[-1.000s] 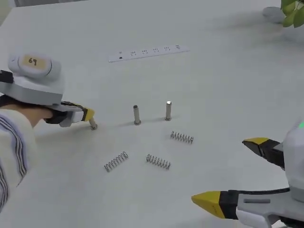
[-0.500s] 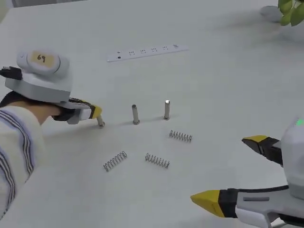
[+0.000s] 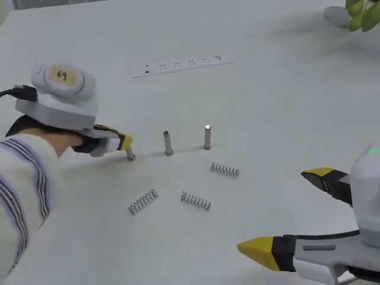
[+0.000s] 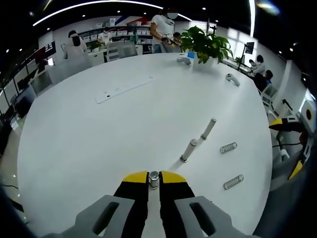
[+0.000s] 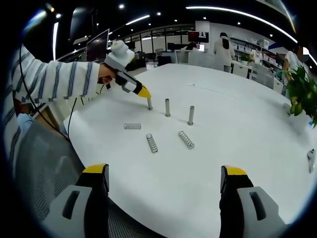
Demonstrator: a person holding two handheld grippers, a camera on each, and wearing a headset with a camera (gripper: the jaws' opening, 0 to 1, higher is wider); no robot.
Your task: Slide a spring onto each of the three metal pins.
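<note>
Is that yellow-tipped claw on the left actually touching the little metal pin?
Touching. The left gripper view shows the left gripper with both its jaws closed against the pin, with no gap on either side.

Handwritten "69" on yellow sticker (image 3: 62, 75), atop left gripper (image 3: 127, 143)

I log bright, even ceiling lights (image 5: 121, 6); faint shadows beside pins (image 3: 168, 143); head view slightly soft; fisheye edges bent.

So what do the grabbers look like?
Both are white-grey with yellow-tipped black jaws. The left gripper carries a round label marked 69 and a black cable; the right gripper shows a green light. The sleeve is white with dark stripes.
</note>
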